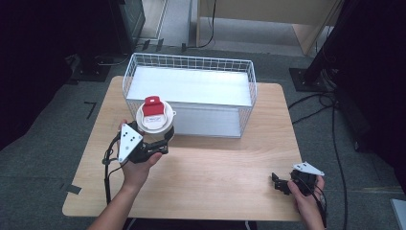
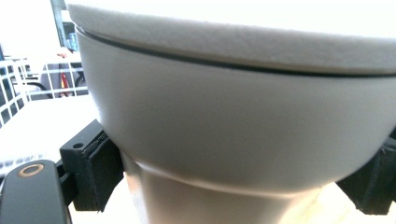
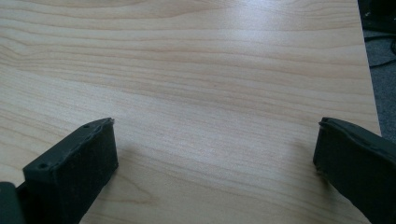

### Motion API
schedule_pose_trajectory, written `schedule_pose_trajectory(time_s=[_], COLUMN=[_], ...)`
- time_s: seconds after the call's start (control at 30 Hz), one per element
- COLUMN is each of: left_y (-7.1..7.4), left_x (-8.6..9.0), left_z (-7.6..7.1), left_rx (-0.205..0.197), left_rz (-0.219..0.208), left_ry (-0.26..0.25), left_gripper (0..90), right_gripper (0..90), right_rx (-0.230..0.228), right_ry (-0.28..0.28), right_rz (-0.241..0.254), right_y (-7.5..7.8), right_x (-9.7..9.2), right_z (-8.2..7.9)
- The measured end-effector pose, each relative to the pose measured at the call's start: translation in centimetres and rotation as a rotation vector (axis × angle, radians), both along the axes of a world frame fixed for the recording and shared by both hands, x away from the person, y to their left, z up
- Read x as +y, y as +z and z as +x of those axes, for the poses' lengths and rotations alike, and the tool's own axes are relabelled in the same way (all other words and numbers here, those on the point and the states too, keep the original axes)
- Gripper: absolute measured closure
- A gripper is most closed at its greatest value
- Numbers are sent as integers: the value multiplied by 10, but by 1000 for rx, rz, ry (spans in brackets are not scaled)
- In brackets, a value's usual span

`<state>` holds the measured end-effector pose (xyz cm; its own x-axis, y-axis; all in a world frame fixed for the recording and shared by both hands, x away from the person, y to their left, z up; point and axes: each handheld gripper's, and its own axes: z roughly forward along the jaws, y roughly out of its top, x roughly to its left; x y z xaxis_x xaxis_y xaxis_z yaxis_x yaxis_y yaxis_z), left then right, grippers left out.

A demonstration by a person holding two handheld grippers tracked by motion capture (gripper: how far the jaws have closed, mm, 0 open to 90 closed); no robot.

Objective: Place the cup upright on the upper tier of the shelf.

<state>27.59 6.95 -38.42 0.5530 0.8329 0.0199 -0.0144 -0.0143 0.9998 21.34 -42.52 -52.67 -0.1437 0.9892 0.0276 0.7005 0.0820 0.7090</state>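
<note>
The left gripper (image 1: 160,139) is clenched on a white cup (image 1: 154,116) with a white lid and a red tab on top, holding it upright just in front of the wire basket (image 1: 249,91), at the basket's near left corner. In the left gripper view the cup (image 2: 233,116) sits very close between the two black jaws, which press against its narrower lower body below the wide upper band, with the lid's rim across the top. The basket is white, with a pale flat liner in its bottom, and stands at the far middle of the wooden tabletop (image 1: 215,177). The right gripper (image 1: 280,183) rests low near the tabletop's near right corner, well apart from the cup and basket. In the right gripper view its jaws stand wide apart with nothing but bare wood (image 3: 210,93) between them.
</note>
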Motion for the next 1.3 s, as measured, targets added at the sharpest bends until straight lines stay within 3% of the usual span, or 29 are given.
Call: schedule_pose_trajectory(time_s=[0.33,0.47,0.67,0.97,1.3], left_y=[23,32,46,54,64], left_x=[-2,-8,-16,-25,-28], left_z=[12,18,29,47,81], left_rx=[-51,-86,-99,-106,-103], left_rz=[-12,21,29,26,38], left_ry=[20,28,25,29,71], left_gripper=[99,99,99,100,99], right_gripper=[0,0,0,0,0], right_rx=[-1,-1,-2,-2,-2], right_ry=[0,0,0,0,2], right_rz=[-1,0,0,0,-2], right_y=[0,0,0,0,0], right_x=[0,0,0,0,0], right_z=[0,0,0,0,0])
